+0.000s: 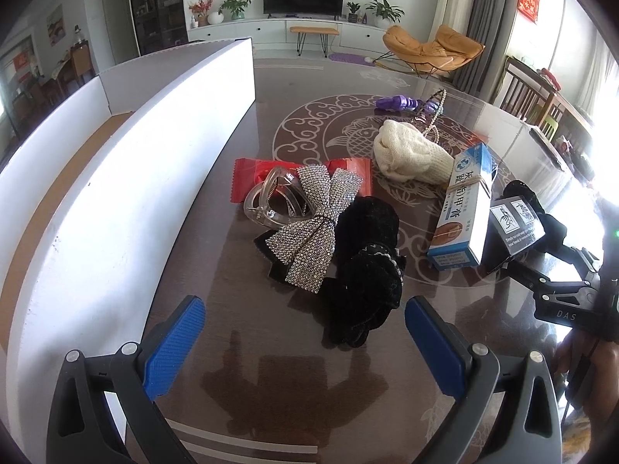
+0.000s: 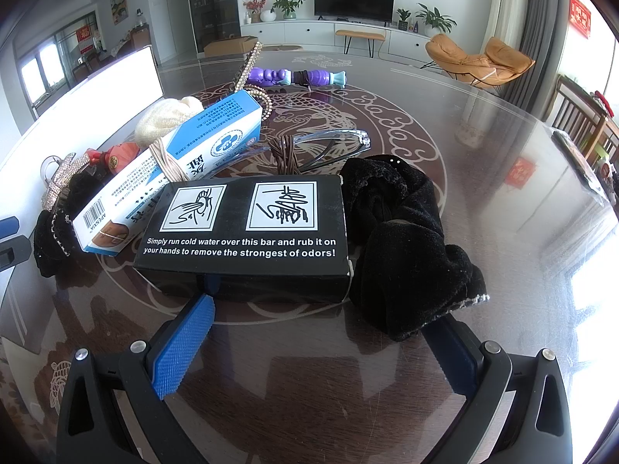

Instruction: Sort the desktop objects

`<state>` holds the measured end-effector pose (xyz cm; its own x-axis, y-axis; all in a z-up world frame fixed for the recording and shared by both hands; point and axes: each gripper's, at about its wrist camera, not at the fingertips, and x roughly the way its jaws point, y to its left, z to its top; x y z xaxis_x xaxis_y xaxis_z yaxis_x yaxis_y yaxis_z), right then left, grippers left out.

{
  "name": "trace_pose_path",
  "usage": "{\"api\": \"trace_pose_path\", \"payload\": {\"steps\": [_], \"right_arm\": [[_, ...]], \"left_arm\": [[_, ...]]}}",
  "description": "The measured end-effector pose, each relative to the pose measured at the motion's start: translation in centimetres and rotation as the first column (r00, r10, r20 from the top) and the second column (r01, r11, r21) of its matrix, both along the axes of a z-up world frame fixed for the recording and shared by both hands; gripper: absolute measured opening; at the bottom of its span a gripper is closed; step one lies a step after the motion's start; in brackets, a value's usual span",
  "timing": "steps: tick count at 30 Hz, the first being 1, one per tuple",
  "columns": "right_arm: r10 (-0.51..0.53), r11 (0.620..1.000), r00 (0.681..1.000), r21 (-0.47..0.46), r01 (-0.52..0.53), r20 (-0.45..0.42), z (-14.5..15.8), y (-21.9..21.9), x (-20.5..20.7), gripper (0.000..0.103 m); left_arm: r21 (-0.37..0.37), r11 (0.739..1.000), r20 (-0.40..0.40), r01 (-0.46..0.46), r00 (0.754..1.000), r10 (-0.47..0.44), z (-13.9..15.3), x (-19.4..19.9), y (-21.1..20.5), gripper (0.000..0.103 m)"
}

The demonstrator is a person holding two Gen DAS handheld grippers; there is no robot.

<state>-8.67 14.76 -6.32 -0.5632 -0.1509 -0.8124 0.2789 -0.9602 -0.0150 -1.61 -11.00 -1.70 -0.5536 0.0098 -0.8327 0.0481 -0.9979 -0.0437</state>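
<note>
Both jaws are spread wide: the left gripper (image 1: 305, 344) is held before a black scrunchie (image 1: 363, 270) at frame centre, the right gripper (image 2: 317, 344) before a black box (image 2: 247, 232) on the counter (image 2: 483, 154).

Both wrist cameras sit low over the tabletop (image 1: 240, 348), facing the television wall; both show the blue-and-white box (image 1: 464, 208) (image 2: 170, 170).

Right tool (image 2: 313, 344): right finger's tip hidden behind black scrunchie (image 2: 410, 239). Glasses (image 2: 329, 147) half hidden behind black box (image 2: 247, 232). White carton (image 1: 127, 154) cut off by the frame's left edge, its inside mostly unseen. Fine print on blue box (image 2: 174, 166) unreadable.
</note>
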Motion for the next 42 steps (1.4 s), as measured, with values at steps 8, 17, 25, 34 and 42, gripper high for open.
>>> {"api": "trace_pose_path", "payload": {"steps": [8,17,25,34,42], "right_arm": [[0.0,1.0,1.0,0.0,0.0,0.0,0.0,0.0,0.0,0.103],[0.0,1.0,1.0,0.0,0.0,0.0,0.0,0.0,0.0,0.103],[0.0,1.0,1.0,0.0,0.0,0.0,0.0,-0.1,0.0,0.103],[0.0,1.0,1.0,0.0,0.0,0.0,0.0,0.0,0.0,0.103],[0.0,1.0,1.0,0.0,0.0,0.0,0.0,0.0,0.0,0.103]], "left_arm": [[0.004,1.0,-0.025,-0.004,1.0,0.005,1.2,-0.4,-0.2,0.103],[0.006,1.0,0.002,-0.01,1.0,0.01,0.1,-0.1,-0.5,0.103],[0.015,1.0,-0.009,-0.02,1.0,0.02,0.7,-0.1,-1.2,0.103],[-0.008,1.0,0.001,-0.02,1.0,0.02,0.6,0.2,-1.6,0.103],[-0.028,0.999,-0.012,-0.02,1.0,0.02,1.0,0.4,-2.2,0.103]]}}
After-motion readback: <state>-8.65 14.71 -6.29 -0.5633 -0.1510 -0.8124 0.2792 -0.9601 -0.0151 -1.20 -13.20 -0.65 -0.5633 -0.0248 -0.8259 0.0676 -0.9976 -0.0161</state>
